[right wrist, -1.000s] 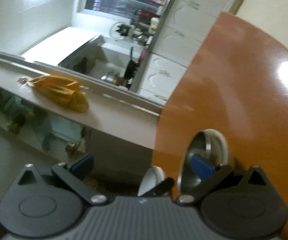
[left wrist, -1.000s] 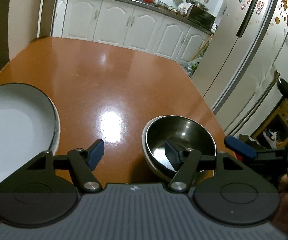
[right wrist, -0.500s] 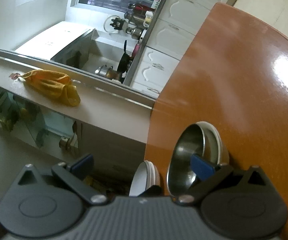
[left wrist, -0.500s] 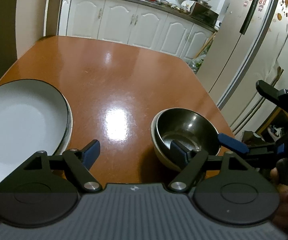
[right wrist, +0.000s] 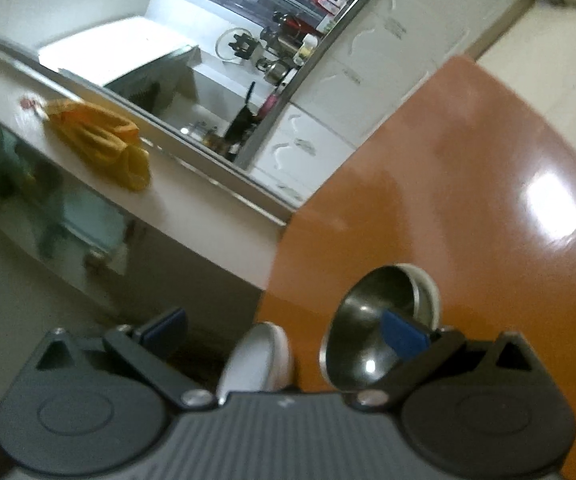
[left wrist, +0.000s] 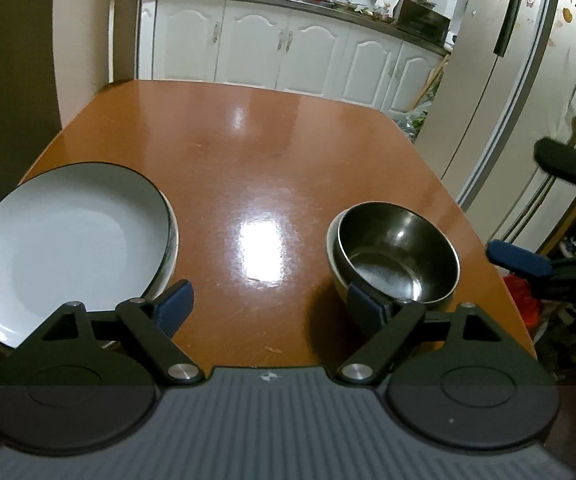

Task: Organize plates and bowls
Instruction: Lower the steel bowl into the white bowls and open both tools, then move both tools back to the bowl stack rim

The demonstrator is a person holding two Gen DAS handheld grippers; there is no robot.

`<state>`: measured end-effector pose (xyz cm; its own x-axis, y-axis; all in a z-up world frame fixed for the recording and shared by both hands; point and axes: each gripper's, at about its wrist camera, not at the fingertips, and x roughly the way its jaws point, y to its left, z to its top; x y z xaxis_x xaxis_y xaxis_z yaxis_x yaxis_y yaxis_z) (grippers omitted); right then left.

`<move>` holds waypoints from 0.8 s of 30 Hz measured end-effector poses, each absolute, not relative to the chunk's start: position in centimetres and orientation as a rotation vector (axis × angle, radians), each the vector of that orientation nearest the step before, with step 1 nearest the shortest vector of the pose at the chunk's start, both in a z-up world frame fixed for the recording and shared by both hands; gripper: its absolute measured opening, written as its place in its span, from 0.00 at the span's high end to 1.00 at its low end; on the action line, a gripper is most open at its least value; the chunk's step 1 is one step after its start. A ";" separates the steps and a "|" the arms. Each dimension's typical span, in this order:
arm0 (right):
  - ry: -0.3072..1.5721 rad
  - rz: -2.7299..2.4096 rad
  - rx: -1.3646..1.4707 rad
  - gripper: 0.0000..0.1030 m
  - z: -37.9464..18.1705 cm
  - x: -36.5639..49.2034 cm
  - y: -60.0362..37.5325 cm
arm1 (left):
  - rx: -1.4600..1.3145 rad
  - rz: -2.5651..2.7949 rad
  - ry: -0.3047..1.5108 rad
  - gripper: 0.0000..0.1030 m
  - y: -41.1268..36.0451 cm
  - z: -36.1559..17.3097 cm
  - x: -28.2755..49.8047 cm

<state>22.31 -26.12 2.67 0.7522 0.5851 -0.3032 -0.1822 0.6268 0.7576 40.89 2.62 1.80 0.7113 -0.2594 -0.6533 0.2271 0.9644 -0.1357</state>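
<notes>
We are at the point where the dishes already sit in two groups on the orange table point(left wrist: 272, 152), and our judgement is that the sorting step is close to done, with little left but to draw back or check that each pile sits square. Nearest us in the left wrist view, our left gripper point(left wrist: 268, 308) hangs low over the table's near edge, tilted downward; its jaws have just been opening and now stand wide apart with nothing between them but bare tabletop. At about ten o'clock from it, just beside its left finger, lies the white plate point(left wrist: 68, 240), which seems to rest on another plate beneath. At about two o'clock, right by the right finger, the steel bowl point(left wrist: 397, 252) nests inside a white bowl point(left wrist: 331, 240), near the table's right edge. Farther right, at three o'clock and off the table, our right gripper point(left wrist: 543, 208) is partly in view. From its own rolled, blurred camera, the right gripper point(right wrist: 284, 328) is spread wide and holds nothing, with the steel bowl point(right wrist: 371, 320) ahead of it. Beyond the table stand white cabinets point(left wrist: 288, 56).
</notes>
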 end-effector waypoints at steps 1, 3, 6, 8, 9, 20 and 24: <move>0.571 0.453 0.747 0.00 2.9 22.1 -25.8 | -0.043 -0.264 0.731 0.00 2.6 1.8 40.8; 0.563 0.435 0.693 0.00 3.1 21.7 -25.2 | -0.027 -0.247 0.730 0.00 2.5 1.7 40.4; 0.541 0.418 0.649 0.00 3.3 21.2 -24.6 | 0.005 -0.228 0.724 0.00 2.2 1.7 40.0; 0.533 0.397 0.611 0.00 3.5 20.8 -24.2 | 0.013 -0.221 0.722 0.00 2.4 1.6 39.8; 0.531 0.387 0.589 0.00 3.6 20.6 -24.0 | 0.017 -0.218 0.720 0.00 2.4 1.5 39.7; 0.513 0.336 0.494 0.00 3.3 18.7 -23.2 | 0.056 -0.207 0.717 0.00 2.6 1.3 38.4; 0.508 0.318 0.453 0.00 3.4 17.9 -22.8 | 0.061 -0.199 0.712 0.00 2.7 1.3 37.9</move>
<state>17.85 -22.83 3.40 0.8284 0.3990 -0.3932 -0.1795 0.8540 0.4884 37.95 2.73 1.30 0.7391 -0.1609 -0.6541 0.2025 0.9792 -0.0120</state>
